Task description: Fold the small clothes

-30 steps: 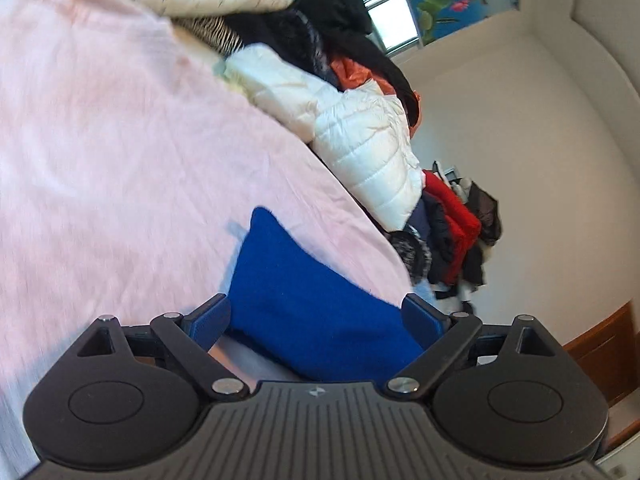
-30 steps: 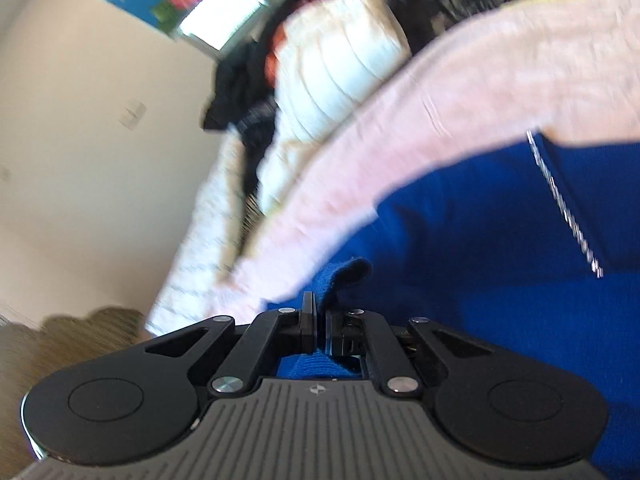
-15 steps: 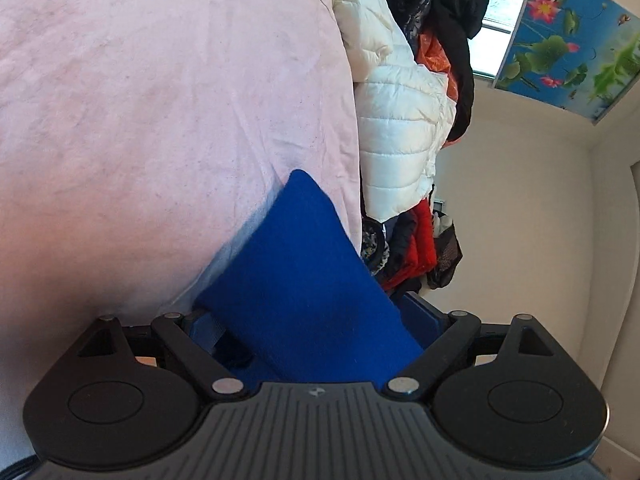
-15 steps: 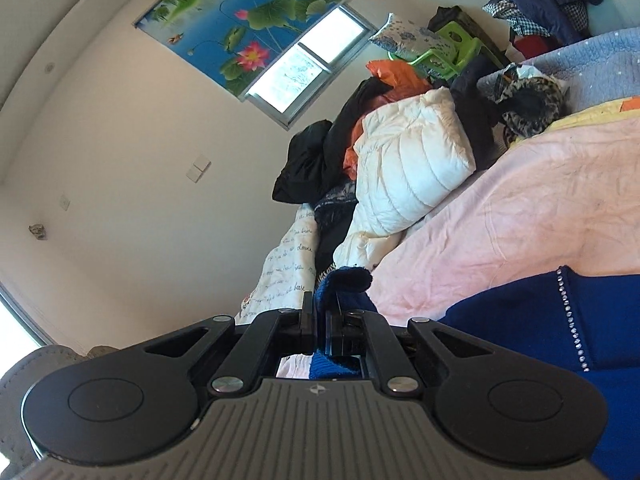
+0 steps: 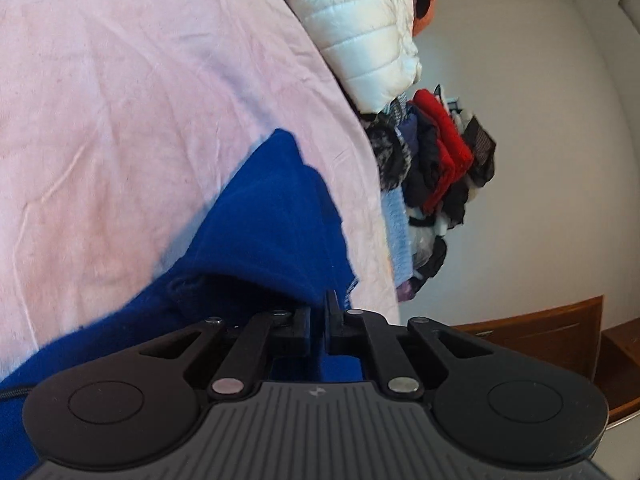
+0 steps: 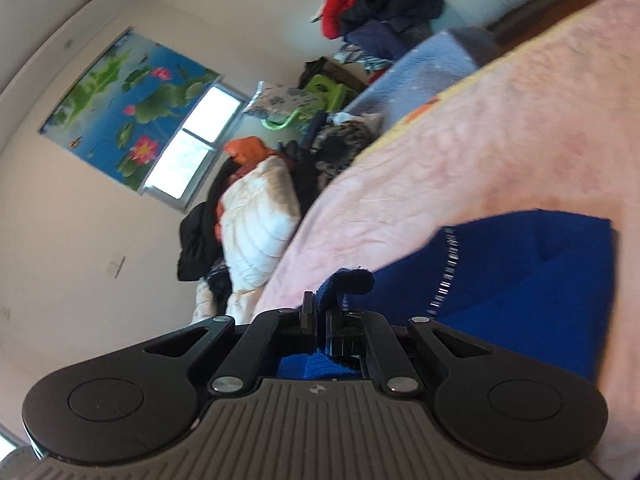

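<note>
A small royal-blue knit garment (image 5: pixel 276 216) lies on a pink bed cover (image 5: pixel 120 120). My left gripper (image 5: pixel 319 312) is shut on a fold of the blue cloth, which bulges up just ahead of the jaws. My right gripper (image 6: pixel 320 312) is shut on another edge of the same garment (image 6: pixel 532 280); a blue tab of cloth sticks up between its jaws. A line of small rhinestones (image 6: pixel 446 272) runs across the garment in the right wrist view. The garment's lower part is hidden behind both grippers.
A white puffer jacket (image 5: pixel 360 28) and a heap of dark and red clothes (image 5: pixel 436 160) lie along the bed's far edge. A light blue blanket (image 6: pixel 420 72) lies beyond the pink cover (image 6: pixel 460 152). Wooden furniture (image 5: pixel 540 336) stands by the wall.
My left gripper has closed from open onto a fold of the blue garment. My right gripper stays shut on its edge, and its view has swung over the bed.
</note>
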